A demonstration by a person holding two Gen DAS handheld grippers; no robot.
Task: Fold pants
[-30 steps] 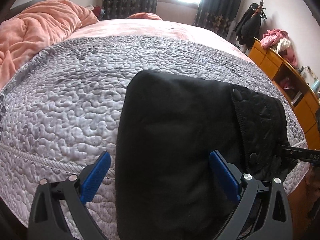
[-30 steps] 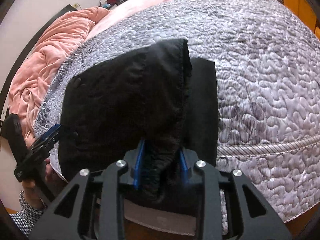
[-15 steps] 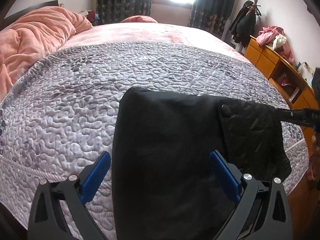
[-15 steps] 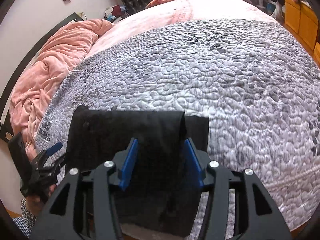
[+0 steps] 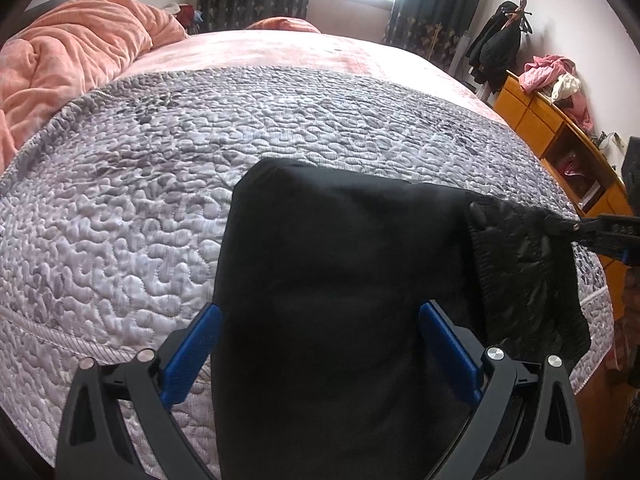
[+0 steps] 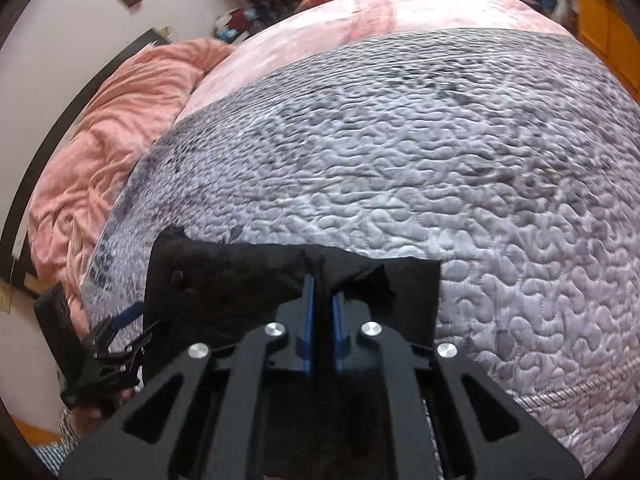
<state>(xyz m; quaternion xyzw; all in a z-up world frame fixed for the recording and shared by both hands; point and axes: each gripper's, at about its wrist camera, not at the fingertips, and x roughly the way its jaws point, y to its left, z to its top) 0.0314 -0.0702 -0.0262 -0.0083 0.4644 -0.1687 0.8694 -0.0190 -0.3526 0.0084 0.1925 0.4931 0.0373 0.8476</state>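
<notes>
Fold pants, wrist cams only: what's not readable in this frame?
- Near end of the black pants: cut off by the bottom edge, both views.
- Bed edge and floor below: hidden by the left gripper and the pants.
- Right gripper: pinches a bunched fold; layer count unreadable, black on black.
- Quilt in right view: motion-blurred.

The left gripper point(image 5: 320, 344) is pointing down with its blue fingers point(image 5: 188, 356) standing wide apart, not pinching anything. The right gripper point(image 6: 321, 300) is also tilting down. Its jaws have just been closing, and now they are pinching a bit of black pants point(image 6: 256, 280) between them.
</notes>
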